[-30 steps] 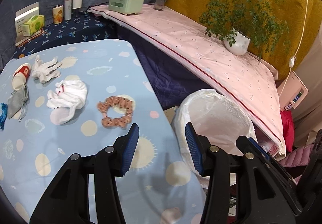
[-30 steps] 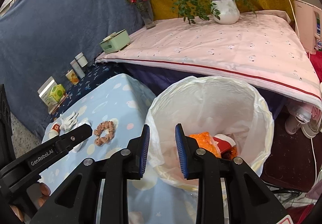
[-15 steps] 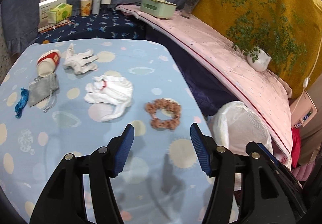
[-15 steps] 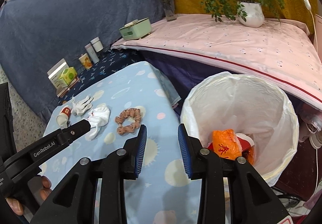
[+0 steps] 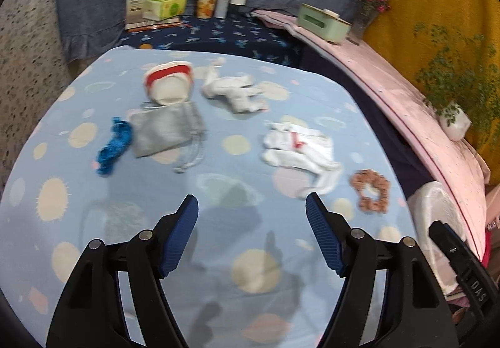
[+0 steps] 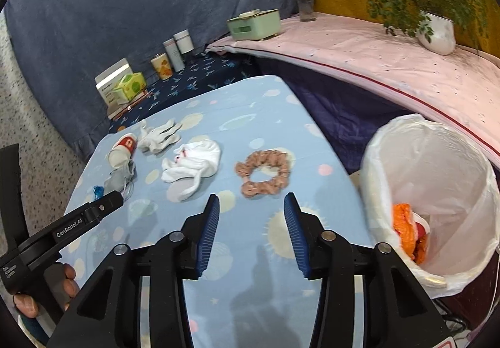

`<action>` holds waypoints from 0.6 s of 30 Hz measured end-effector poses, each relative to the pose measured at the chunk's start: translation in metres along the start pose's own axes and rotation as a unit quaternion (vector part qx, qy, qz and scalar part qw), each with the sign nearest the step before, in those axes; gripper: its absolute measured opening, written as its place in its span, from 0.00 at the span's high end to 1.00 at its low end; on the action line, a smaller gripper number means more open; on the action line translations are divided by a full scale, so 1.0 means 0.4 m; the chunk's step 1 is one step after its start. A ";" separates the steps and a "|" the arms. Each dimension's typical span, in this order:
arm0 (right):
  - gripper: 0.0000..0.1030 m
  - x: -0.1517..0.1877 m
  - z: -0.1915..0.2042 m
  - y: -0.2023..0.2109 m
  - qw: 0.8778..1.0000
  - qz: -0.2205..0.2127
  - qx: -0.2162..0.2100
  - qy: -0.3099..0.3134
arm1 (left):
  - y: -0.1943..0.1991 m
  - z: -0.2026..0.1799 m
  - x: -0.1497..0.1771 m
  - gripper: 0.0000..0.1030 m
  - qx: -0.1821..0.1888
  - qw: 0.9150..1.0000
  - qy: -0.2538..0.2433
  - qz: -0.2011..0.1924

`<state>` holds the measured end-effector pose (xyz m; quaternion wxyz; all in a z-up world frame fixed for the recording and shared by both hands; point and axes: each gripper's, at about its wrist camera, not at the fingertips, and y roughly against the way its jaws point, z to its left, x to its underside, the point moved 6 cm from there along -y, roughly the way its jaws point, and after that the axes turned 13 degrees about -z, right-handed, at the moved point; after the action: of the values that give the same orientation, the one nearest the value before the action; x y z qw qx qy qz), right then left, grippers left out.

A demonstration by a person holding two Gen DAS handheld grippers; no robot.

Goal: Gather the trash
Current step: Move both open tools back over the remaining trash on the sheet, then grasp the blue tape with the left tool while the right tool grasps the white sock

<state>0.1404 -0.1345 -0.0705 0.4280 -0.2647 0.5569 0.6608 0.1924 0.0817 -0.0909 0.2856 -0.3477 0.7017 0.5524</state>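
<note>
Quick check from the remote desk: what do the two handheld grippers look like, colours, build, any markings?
Both are black plastic two-finger tools. The left gripper and right gripper have ribbed blue pads on the inner faces and silver pivot bolts along angular black linkages. In the right wrist view, the left tool's body shows white "GenRobot.AI" lettering, gripped by a bare hand. No sleeve or cable is visible.

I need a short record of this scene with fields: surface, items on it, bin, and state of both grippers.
surface: light blue dotted tablecloth
items: pink fabric scrunchie; white sock; white glove; red-and-white paper cup lying on its side; grey drawstring pouch; blue scrap
bin: white-lined trash bin, orange wrapper inside
left gripper: open, empty, jaws just opening
right gripper: open, empty, jaws just opening
</note>
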 end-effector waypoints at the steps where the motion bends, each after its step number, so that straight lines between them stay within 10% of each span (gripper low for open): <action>1: 0.56 0.002 0.016 -0.011 1.000 0.002 -0.002 0.004 | -0.003 0.020 -0.001 0.34 -0.006 1.000 0.000 0.001; 18: 0.56 0.016 0.168 -0.209 0.999 0.041 -0.017 0.029 | -0.109 0.352 -0.023 0.34 -0.085 0.996 0.019 0.021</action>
<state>0.2178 -0.0669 -0.1021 0.3794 -0.2681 0.5685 0.6790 0.2353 0.2138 -0.1407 0.2304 -0.3662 0.6646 0.6092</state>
